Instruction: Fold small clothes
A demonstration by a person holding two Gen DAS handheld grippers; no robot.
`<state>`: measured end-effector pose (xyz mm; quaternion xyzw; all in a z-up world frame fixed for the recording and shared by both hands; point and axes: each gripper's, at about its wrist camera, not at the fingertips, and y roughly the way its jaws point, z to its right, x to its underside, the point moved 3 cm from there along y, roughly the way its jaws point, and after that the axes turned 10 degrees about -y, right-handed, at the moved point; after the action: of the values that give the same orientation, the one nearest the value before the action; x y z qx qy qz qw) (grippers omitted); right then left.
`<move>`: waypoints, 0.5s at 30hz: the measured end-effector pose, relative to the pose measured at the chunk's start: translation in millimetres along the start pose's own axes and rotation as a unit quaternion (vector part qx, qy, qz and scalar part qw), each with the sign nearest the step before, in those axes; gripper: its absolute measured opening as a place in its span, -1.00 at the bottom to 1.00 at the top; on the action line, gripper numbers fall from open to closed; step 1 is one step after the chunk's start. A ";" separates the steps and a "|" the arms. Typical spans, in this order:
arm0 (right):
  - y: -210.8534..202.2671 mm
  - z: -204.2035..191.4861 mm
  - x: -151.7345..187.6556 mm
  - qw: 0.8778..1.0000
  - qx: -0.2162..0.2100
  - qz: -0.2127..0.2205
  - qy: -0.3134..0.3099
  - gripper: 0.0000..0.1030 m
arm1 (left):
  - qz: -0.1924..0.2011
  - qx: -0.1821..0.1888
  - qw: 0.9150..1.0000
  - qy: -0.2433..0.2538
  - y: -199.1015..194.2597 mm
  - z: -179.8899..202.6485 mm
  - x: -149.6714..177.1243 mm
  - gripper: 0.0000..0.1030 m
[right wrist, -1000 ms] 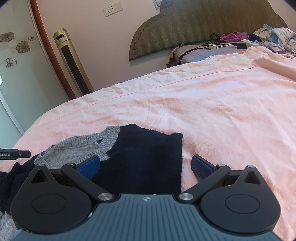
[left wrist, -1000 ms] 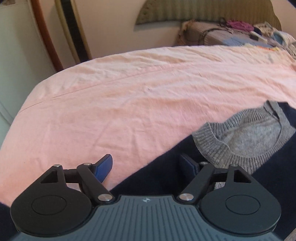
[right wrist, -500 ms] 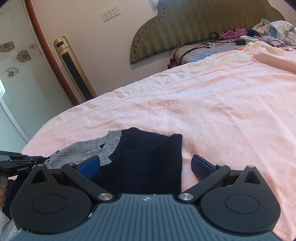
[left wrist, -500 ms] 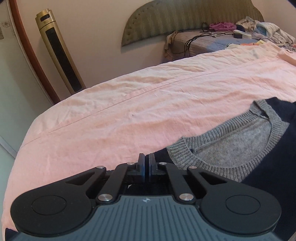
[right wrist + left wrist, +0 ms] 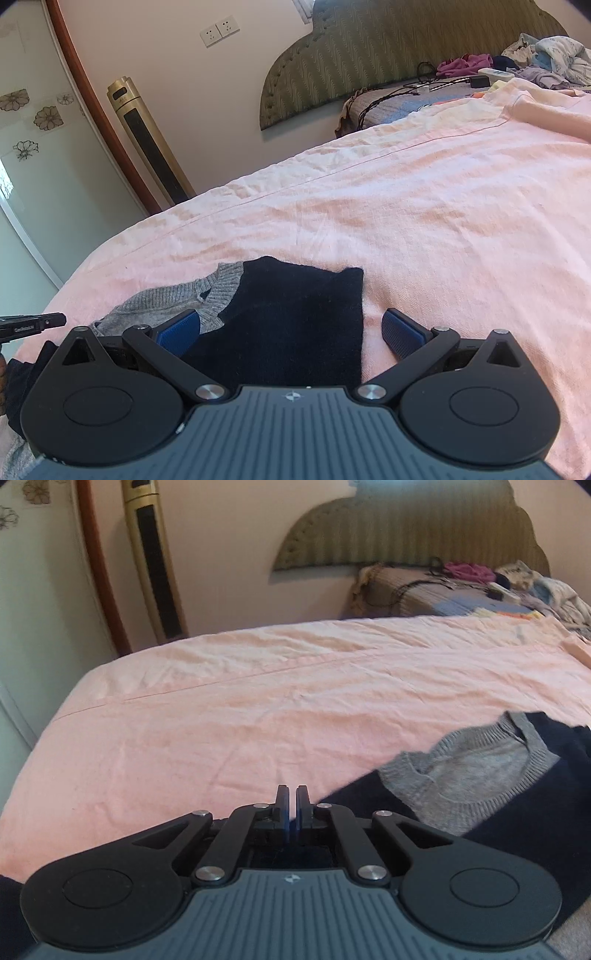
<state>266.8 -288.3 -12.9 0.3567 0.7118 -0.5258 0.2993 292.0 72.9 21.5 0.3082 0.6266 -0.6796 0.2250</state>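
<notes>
A navy sweater (image 5: 295,295) with a grey ribbed collar (image 5: 221,288) lies flat on the pink bed sheet (image 5: 443,203). My right gripper (image 5: 291,321) hovers open over its right shoulder, one blue pad on each side of the navy cloth. In the left wrist view the sweater (image 5: 554,794) and its collar (image 5: 472,771) lie to the right. There my left gripper (image 5: 291,794) is shut on the sweater's navy left edge, and dark cloth shows under the fingers. The right wrist view catches the left gripper (image 5: 61,319) at the far left, with navy cloth hanging below it.
A green padded headboard (image 5: 406,55) stands at the far end. Heaped clothes (image 5: 546,55) and cables (image 5: 406,92) lie near it. A gold tower fan (image 5: 155,561) stands by a brown door frame (image 5: 99,572) past the bed's left edge. The pink sheet (image 5: 258,720) spreads wide beyond the sweater.
The left jaws closed on the sweater's navy edge, then the gripper rose and its view lifted toward the wall. The right gripper stayed open in place.
</notes>
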 end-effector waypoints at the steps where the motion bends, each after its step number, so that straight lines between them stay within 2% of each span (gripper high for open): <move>1: 0.0 0.2 0.0 1.000 0.000 0.000 0.000 1.00 | -0.020 -0.002 1.000 0.015 6.3 6.6 0.2 -0.89; 4: 0.4 -1.7 -0.1 1.000 0.004 -0.002 -0.004 1.00 | -0.057 -0.008 0.998 0.031 27.4 20.7 4.2 -0.86; 7: 0.9 -2.6 -0.2 1.000 0.007 -0.003 -0.007 1.00 | -0.050 0.001 0.998 0.035 31.2 29.4 5.3 -0.84; 8: 1.2 -2.7 -0.1 1.000 0.007 -0.003 -0.007 1.00 | -0.052 0.011 0.998 0.034 31.7 30.8 4.9 -0.76; 10: 1.2 -2.5 -0.2 1.000 0.006 -0.002 -0.007 1.00 | -0.048 0.014 0.998 0.038 32.3 31.3 5.2 -0.45; 11: 1.0 -2.5 -0.1 1.000 0.006 -0.002 -0.006 1.00 | -0.043 0.013 0.998 0.039 32.4 29.6 4.6 -0.01; 12: 0.9 -2.5 -0.1 1.000 0.006 -0.002 -0.006 1.00 | -0.036 0.014 0.999 0.037 32.0 27.7 4.2 0.59; 13: 0.9 -2.5 0.0 1.000 0.006 -0.002 -0.006 1.00 | -0.024 0.016 0.999 0.034 30.5 25.1 4.6 0.75; 15: 0.7 -2.2 0.1 1.000 0.006 -0.002 -0.006 1.00 | -0.012 0.015 0.999 0.041 29.5 23.1 6.0 0.75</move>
<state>267.2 -286.1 -12.7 0.3540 0.7080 -0.5322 0.3003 305.0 47.1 -3.2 0.3320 0.6287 -0.6781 0.1863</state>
